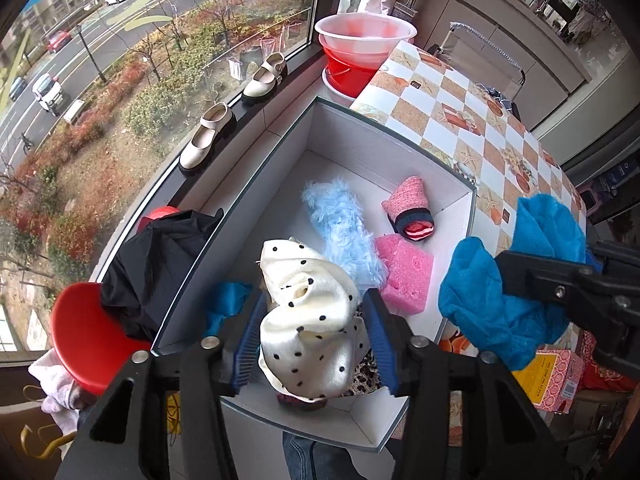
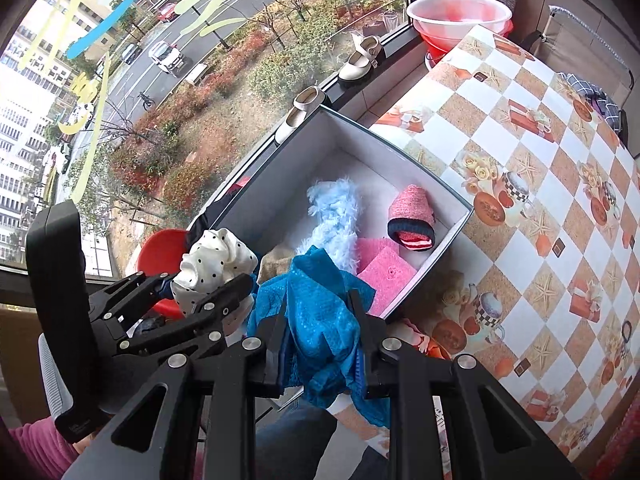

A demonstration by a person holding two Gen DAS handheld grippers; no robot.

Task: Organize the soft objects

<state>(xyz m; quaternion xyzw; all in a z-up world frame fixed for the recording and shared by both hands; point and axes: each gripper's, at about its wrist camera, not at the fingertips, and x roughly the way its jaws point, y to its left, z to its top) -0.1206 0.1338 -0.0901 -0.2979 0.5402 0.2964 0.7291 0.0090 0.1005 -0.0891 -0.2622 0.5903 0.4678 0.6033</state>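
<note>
A grey box (image 1: 392, 132) with a white inside holds a fluffy light-blue piece (image 1: 340, 224), a pink sponge (image 1: 404, 276), a rolled pink knit sock (image 1: 410, 208) and a blue cloth (image 1: 226, 300) in its near left corner. My left gripper (image 1: 314, 300) points down over the near end of the box. Its jaws stand apart, and a white polka-dot cloth (image 1: 316, 320) sits loosely between them. My right gripper (image 2: 318, 304) is shut on a bunched bright-blue cloth (image 2: 320, 312) above the box's near right corner. The right wrist view also shows the left gripper (image 2: 206, 280) and the box (image 2: 400, 152).
The box rests against a table with a checkered cloth (image 1: 480, 120). Stacked red and white basins (image 1: 360, 52) stand at the far end. Two cream shoes (image 1: 208, 136) sit on the window sill. A red stool (image 1: 84, 340) at left carries black fabric (image 1: 152, 264). A pink carton (image 1: 556, 376) lies at right.
</note>
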